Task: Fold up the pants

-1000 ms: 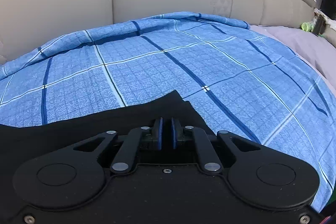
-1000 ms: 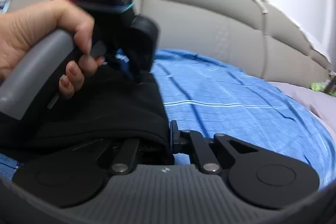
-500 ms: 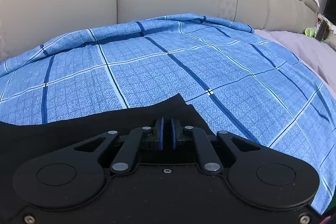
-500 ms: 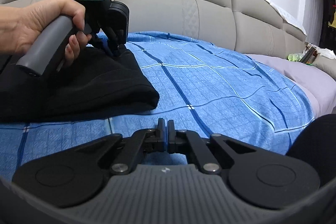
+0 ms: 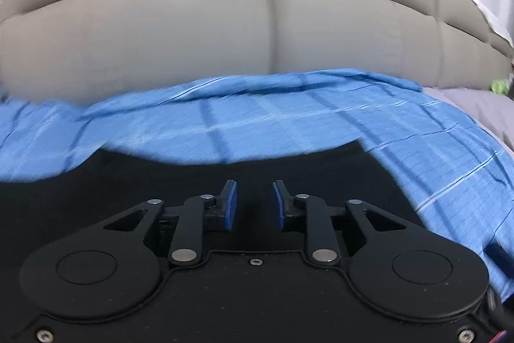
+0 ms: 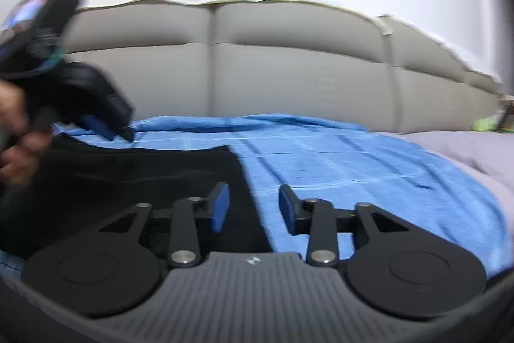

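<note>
The black pants [image 5: 225, 172] lie folded flat on a blue checked bedsheet [image 5: 417, 143]. My left gripper [image 5: 253, 203] is open and empty, hovering over the black cloth. In the right wrist view the pants [image 6: 144, 179] fill the left side, with their right edge under my right gripper [image 6: 252, 208], which is open and empty. The left gripper [image 6: 109, 124], held by a hand, shows blurred at the far left above the pants' far edge.
A beige padded headboard [image 5: 266, 31] rises right behind the sheet. A grey cover [image 6: 465, 150] lies on the bed to the right. Small green and dark clutter [image 6: 491, 121] sits at the far right edge.
Both grippers have opened; the left one has let go of the pants, which now lie flat. Both cameras have tilted up and pulled back, with motion blur.
</note>
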### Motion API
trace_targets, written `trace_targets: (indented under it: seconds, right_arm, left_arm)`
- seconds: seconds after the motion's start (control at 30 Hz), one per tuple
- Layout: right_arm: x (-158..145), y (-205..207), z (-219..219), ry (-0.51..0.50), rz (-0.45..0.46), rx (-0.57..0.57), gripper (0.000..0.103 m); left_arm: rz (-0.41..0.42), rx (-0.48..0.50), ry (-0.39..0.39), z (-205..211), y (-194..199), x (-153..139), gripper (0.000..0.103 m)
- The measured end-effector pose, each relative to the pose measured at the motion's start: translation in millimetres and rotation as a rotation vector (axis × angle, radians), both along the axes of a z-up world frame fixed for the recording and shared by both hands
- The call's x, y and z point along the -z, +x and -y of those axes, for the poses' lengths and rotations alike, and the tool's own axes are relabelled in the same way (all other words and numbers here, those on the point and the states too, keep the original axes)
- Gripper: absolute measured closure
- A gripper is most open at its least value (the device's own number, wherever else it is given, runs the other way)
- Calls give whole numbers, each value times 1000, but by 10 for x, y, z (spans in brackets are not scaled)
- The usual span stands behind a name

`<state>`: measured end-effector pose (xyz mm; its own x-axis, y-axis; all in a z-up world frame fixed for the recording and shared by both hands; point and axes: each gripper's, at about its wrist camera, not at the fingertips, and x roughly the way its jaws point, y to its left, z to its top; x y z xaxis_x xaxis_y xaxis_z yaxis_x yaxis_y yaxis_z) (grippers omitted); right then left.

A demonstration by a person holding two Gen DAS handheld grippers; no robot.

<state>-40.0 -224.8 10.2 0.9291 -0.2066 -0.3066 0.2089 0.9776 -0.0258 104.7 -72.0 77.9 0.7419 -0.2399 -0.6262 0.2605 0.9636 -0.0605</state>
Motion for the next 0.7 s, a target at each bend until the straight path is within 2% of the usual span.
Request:
trace_targets:
  seconds: [0.07, 0.2, 0.27, 0.33, 0.5, 0.6, 0.7]
  right_arm:
    - [52, 165, -18, 0, -37, -13, 44]
    - [260, 281, -61, 7, -219, 9, 45]
    - [325, 153, -121, -17, -203, 1, 43]
    - [287, 90, -187, -69, -220, -25, 41]
    - [62, 130, -129, -44, -180, -81, 31]
    - [-123, 345, -184, -54, -165, -140, 25]
    - [-275, 697, -333, -15, -184, -356, 18]
  left_arm:
    - [-4, -47, 13, -227, -146, 76, 79]
    - [-41, -127, 37, -612, -365, 286, 78]
    - [-69, -163, 40, -766, -435, 398, 77]
    - [-39, -167, 28, -883, -542, 445, 70]
    - [-8, -183, 86, -998, -653, 460, 67]
    - [-39, -185, 13, -1133, -718, 416, 65]
    - [-77, -152, -111, -1250, -858, 357, 61]
